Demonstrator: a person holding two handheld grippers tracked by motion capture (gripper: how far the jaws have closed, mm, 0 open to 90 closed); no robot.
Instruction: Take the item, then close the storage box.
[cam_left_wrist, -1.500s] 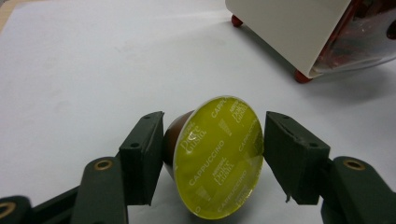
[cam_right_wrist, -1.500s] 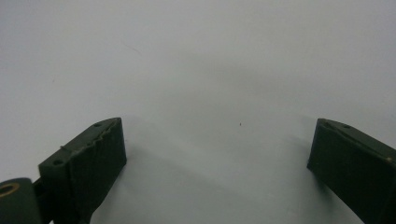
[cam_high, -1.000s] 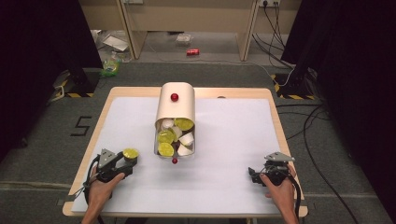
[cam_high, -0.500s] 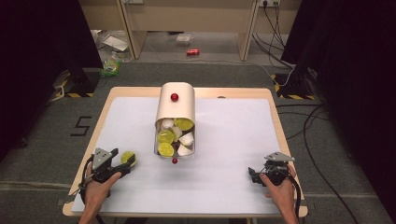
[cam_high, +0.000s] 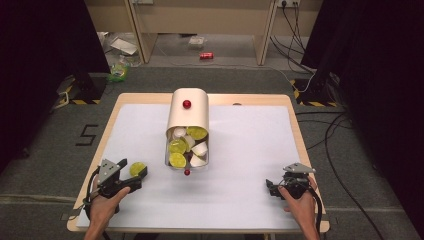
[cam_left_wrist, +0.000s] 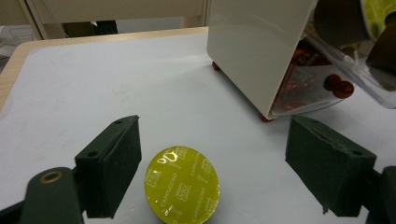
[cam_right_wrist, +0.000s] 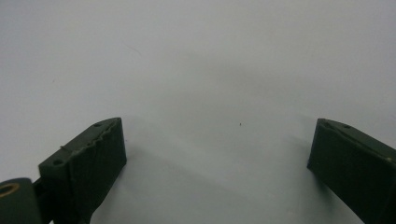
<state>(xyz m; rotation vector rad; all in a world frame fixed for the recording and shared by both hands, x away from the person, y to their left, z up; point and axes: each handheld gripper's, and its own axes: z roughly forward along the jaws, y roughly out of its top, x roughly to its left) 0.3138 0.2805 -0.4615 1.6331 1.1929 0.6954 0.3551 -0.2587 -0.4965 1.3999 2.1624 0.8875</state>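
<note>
Down at seven o'clock on the white table (cam_high: 250, 150), the person's left hand (cam_high: 102, 207) comes in from the near edge, forearm angled slightly inward, fingers wrapped round the left gripper (cam_left_wrist: 212, 172). That tool points forward and right toward the middle of the table, and its jaws have just been opening: they stand spread wide now, with the yellow-green coffee capsule (cam_left_wrist: 182, 183) lying foil-up on the sheet between them, touched by neither pad. From above, the capsule sits just off the jaw tips at one o'clock from the hand.

Over at five o'clock, the right hand (cam_high: 299, 200) rests low by the near right corner, wrist straight, holding the right gripper (cam_right_wrist: 217, 158) aimed left across the sheet. Its jaws are parted wide too, with bare white surface between them.

Further out, dead centre, the cream capsule dispenser (cam_high: 187, 115) lies with its clear drawer (cam_high: 189, 152) pulled toward the person, loaded with yellow-green and white capsules. A red knob (cam_high: 187, 172) marks the drawer front at six o'clock of the dispenser; another red knob (cam_high: 186, 104) sits on top.
</note>
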